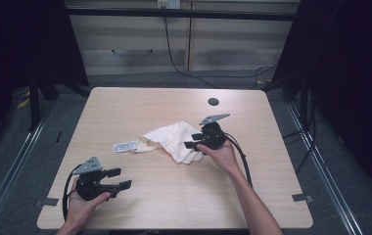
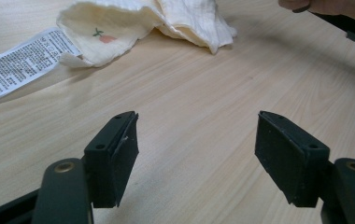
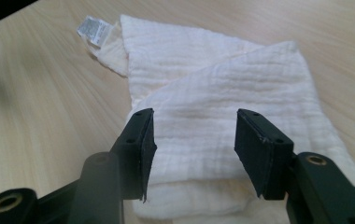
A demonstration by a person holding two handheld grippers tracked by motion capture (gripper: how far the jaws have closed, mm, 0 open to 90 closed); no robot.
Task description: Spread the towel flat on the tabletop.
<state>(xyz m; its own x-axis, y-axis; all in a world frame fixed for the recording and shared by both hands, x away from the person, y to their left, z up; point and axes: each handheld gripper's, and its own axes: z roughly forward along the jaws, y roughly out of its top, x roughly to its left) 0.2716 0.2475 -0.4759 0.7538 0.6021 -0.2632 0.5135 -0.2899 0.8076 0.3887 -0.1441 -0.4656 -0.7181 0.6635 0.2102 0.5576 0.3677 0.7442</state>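
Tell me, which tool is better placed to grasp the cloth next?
The right tool, I think: its open jaws are right over the cloth. The left tool is open too, but over bare table, apart from the cloth.

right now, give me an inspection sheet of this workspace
surface: pale wood table with a dark round hole near its far edge
job's things: cream cloth, loosely folded at mid table, a small fruit print at one corner, white label lying flat beside it
clutter: nothing seen
grippers: right gripper open, jaws over the cloth's near edge, not pinching it; left gripper open over bare table, apart from the cloth
cables: one cable trails from the right gripper; a wall cable runs to the floor
surroundings: grey floor, pale cabinet behind, dark screens at both sides
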